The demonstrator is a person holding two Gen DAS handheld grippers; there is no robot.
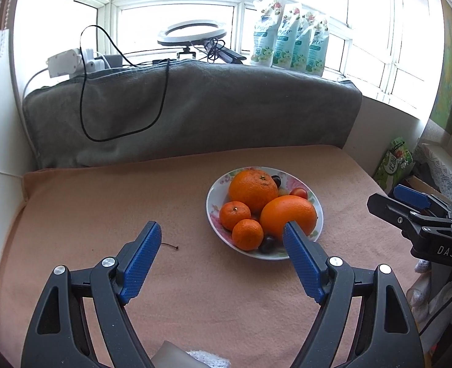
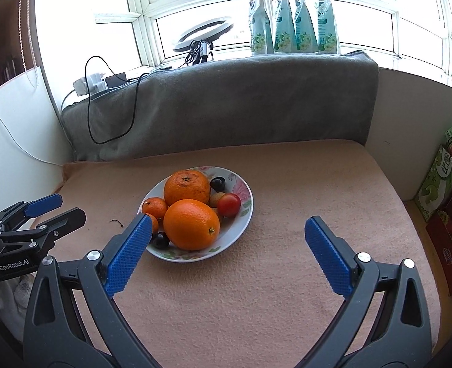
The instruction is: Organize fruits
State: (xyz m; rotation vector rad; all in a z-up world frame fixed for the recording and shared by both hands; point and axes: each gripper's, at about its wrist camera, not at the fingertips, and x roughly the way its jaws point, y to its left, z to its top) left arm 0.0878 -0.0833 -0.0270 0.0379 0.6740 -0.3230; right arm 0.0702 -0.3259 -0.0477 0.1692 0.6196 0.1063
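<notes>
- The left gripper (image 1: 222, 230) hangs above the peach cloth (image 1: 88, 208), its blue-padded jaws spread wide with nothing between them.
- The right gripper (image 2: 226, 224) is likewise spread wide and holds nothing, poised over the same cloth.
- The floral plate (image 2: 244, 214) sits on the cloth ahead of both grippers: ahead and to the right of the left gripper, ahead and to the left of the right gripper.
- On the plate, a smooth orange (image 2: 192, 224) lies at the near side, with a rougher-skinned orange (image 2: 186, 186) just behind it, the two touching.
- Two mandarins (image 1: 235, 214) sit side by side on the plate's left part, nearest the left gripper.
- A red tomato (image 2: 229, 205) rests right of the oranges; a dark grape (image 2: 218, 183) lies at the far edge and another dark grape (image 2: 161, 240) at the near rim, just beyond the right gripper's left fingertip.
- A small dark stem (image 1: 170, 246) lies on the cloth left of the plate, just beyond the left gripper's left finger.
- Behind the cloth a grey blanket (image 1: 210, 107) drapes a ledge, with four refill pouches (image 1: 290, 40) and a ring light (image 1: 192, 32) on the sill.
</notes>
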